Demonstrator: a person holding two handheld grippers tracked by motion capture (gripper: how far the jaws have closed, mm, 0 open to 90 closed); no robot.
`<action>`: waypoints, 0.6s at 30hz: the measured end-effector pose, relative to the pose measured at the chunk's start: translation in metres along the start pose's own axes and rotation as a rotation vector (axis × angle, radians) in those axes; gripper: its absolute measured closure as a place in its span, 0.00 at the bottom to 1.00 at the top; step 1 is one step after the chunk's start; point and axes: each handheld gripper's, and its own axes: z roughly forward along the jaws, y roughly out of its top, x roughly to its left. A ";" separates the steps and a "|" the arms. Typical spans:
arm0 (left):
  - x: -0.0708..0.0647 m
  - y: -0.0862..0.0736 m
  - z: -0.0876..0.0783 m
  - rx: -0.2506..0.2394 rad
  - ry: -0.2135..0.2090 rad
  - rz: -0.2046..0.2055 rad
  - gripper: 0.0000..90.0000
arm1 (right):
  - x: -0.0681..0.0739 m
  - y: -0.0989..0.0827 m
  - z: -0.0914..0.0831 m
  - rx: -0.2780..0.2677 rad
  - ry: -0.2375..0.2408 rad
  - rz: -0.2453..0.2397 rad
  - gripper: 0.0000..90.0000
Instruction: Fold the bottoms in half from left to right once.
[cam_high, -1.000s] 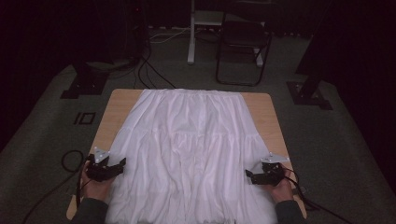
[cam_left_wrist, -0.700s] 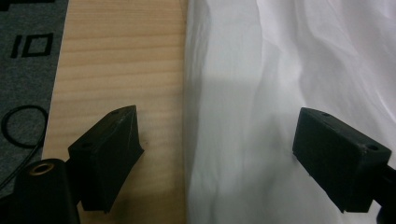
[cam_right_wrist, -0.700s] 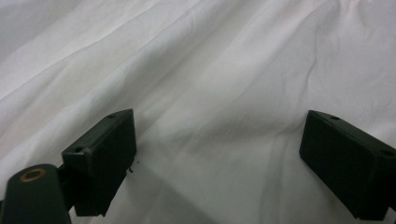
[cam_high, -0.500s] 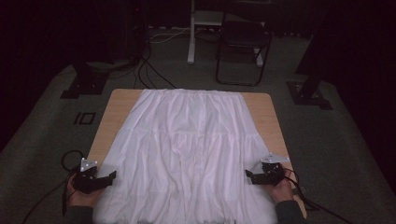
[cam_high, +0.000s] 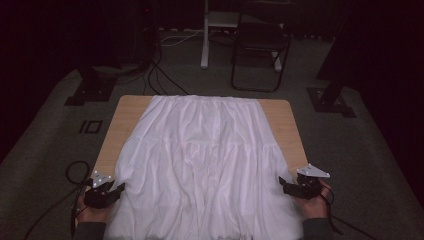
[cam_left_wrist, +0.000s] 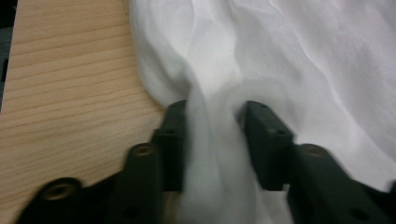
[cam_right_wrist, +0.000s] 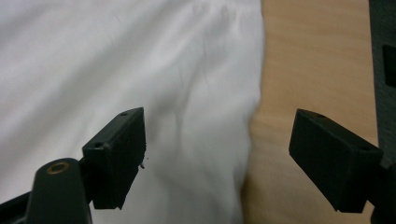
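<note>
Now the left tongs (cam_left_wrist: 212, 140) have just been closed on a bunched fold of the white skirt (cam_high: 200, 165) – gripped at the bench (cam_left_wrist: 65, 93) edge – while the right tongs (cam_right_wrist: 217, 154) are held wide, over its hem.

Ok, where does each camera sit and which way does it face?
High view: above the person's side, looking forward and down on the table; both hands and grippers show.
Left gripper view: on the left gripper, looking along its jaws, which have just been closing on a fold of white cloth.
Right gripper view: on the right gripper, jaws wide over the cloth's edge.
All three share cloth and table.
</note>
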 end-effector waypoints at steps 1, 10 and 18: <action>0.000 0.000 0.000 0.001 -0.010 0.007 0.76 | 0.000 0.000 0.000 0.000 0.000 0.000 0.20; 0.003 0.001 0.001 0.000 -0.073 0.011 0.96 | 0.003 -0.011 0.010 0.098 0.028 -0.009 0.13; 0.005 0.003 0.000 0.009 -0.079 0.031 0.96 | -0.002 -0.009 0.009 0.097 0.070 0.012 0.64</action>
